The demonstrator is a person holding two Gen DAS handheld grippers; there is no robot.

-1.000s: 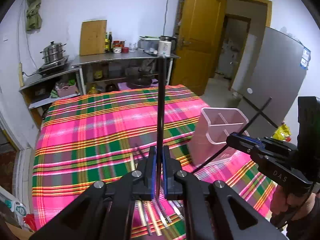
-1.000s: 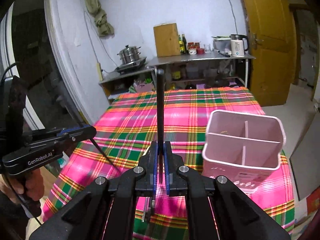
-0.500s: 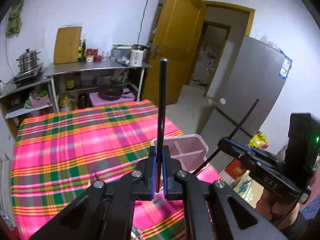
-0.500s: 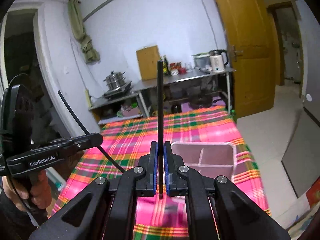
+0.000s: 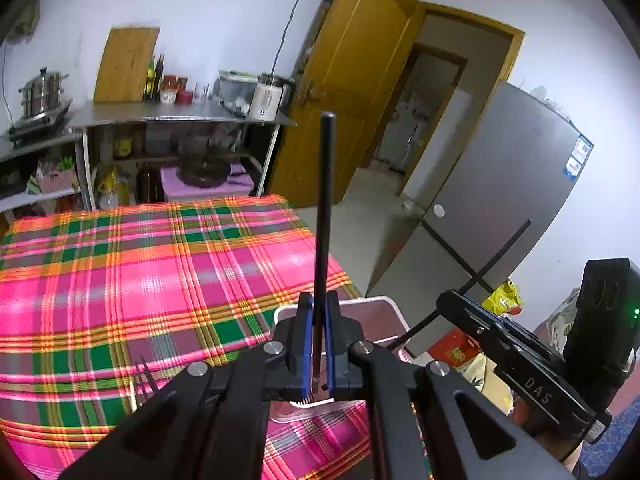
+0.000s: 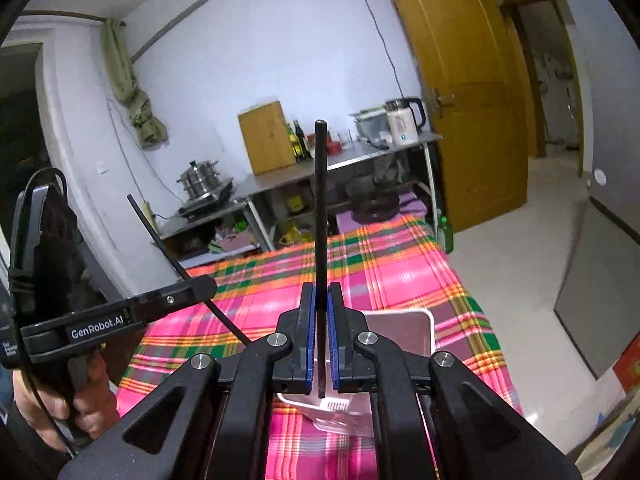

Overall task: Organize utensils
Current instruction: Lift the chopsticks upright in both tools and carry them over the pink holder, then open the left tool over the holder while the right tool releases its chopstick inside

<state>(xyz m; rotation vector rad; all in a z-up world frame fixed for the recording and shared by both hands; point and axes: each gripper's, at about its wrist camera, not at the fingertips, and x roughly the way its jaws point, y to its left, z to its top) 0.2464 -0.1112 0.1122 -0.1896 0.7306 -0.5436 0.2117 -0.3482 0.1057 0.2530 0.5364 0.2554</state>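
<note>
My left gripper (image 5: pixel 317 344) is shut on a black chopstick (image 5: pixel 324 216) that stands upright between its blue pads. My right gripper (image 6: pixel 321 344) is shut on a second black chopstick (image 6: pixel 320 216), also upright. Both hang just above the pink divided utensil holder (image 5: pixel 380 312), which also shows in the right wrist view (image 6: pixel 400 328), largely hidden behind the jaws. The right gripper (image 5: pixel 444 302) shows in the left wrist view, its chopstick (image 5: pixel 496 256) slanting. The left gripper (image 6: pixel 208 285) shows in the right wrist view. Several loose chopsticks (image 5: pixel 146 378) lie on the plaid tablecloth (image 5: pixel 140 280).
The holder stands near the table's right edge, with floor beyond it. A grey fridge (image 5: pixel 508 200) stands to the right. A steel shelf (image 5: pixel 176 114) with a kettle (image 5: pixel 268 98), bottles and a pot (image 5: pixel 42 92) lines the back wall. A yellow door (image 5: pixel 352 88) is open.
Both grippers have risen and tilted upward with their chopsticks and moved over the pink holder, which now sits low behind the jaws in both views.
</note>
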